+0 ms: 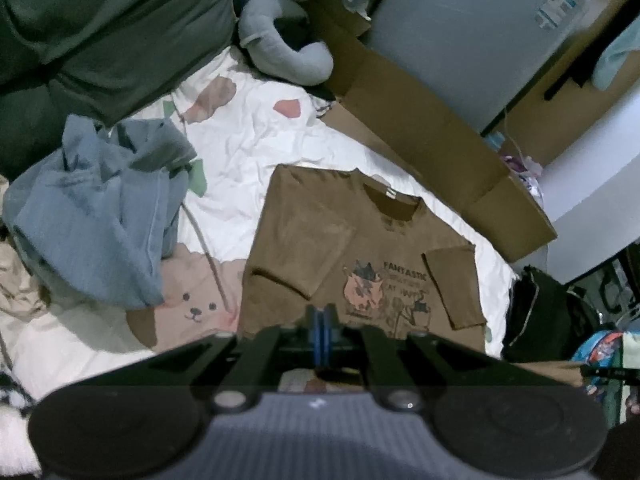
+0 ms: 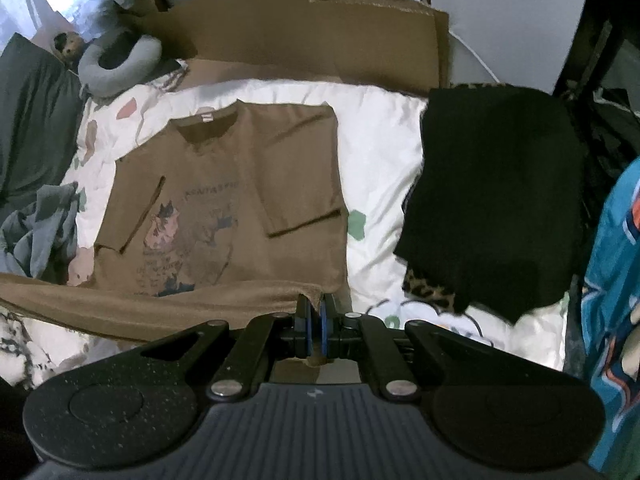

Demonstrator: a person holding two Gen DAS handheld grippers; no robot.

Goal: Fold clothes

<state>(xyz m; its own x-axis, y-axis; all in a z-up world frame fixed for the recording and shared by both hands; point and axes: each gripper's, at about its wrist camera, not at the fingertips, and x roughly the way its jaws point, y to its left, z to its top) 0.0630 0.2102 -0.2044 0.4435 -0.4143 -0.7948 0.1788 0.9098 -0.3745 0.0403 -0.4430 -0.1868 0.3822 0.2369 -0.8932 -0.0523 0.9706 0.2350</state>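
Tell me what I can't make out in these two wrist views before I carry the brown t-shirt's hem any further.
- Left gripper: the left wrist view does not clearly show whether its shut jaws pinch the brown printed t-shirt; its own linkage hides the near hem.
- Right gripper: it clamps the hem, but the cloth below is hidden by its body.
- Print lettering: blurred in both views.
- Leopard-print fabric: mostly covered by the black folded garment, right wrist view.

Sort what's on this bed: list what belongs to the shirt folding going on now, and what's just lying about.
In the job:
- brown T-shirt, sleeves folded in, bottom hem lifted
- right gripper, shut on the hem's corner
- left gripper, shut at the hem's other end

Lying about:
- crumpled blue garment
- black garment
- grey neck pillow
- cardboard box
- dark green cushion
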